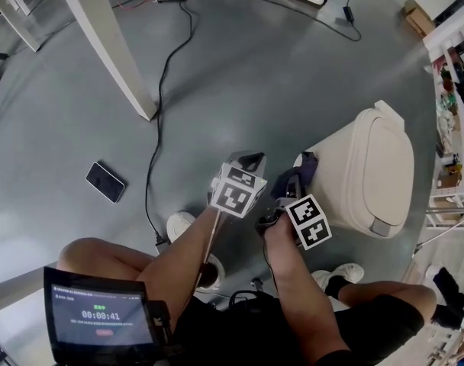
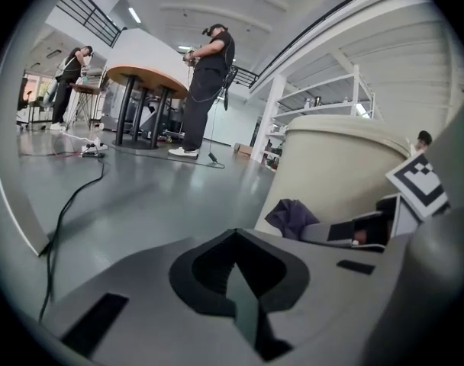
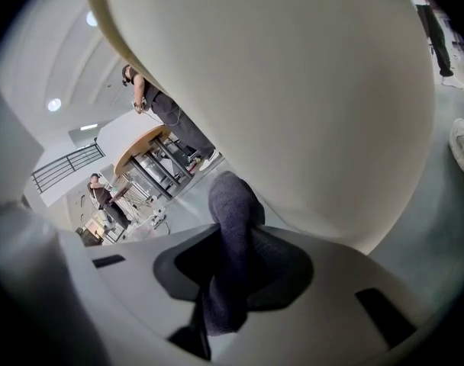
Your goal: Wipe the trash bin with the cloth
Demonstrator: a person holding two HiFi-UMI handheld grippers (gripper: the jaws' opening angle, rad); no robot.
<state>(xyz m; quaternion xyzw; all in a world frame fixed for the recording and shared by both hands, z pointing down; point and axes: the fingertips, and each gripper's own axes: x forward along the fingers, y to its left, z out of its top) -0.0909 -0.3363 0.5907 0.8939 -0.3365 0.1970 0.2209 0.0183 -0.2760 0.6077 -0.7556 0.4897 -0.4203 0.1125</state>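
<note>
A dark purple cloth (image 3: pixel 230 280) is clamped between the jaws of the right gripper (image 3: pixel 236 208) and is pressed against the side of the cream trash bin (image 3: pixel 293 90), which is stood on the grey floor (image 1: pixel 240 67). The left gripper (image 2: pixel 233 235) is held just beside the right one, its jaws brought together with nothing between them. A timer reading 00:00:41 is shown on a screen (image 1: pixel 98 315) at the lower left of the head view. A phone (image 1: pixel 105 182) is laid on the floor, well apart from the bin.
</note>
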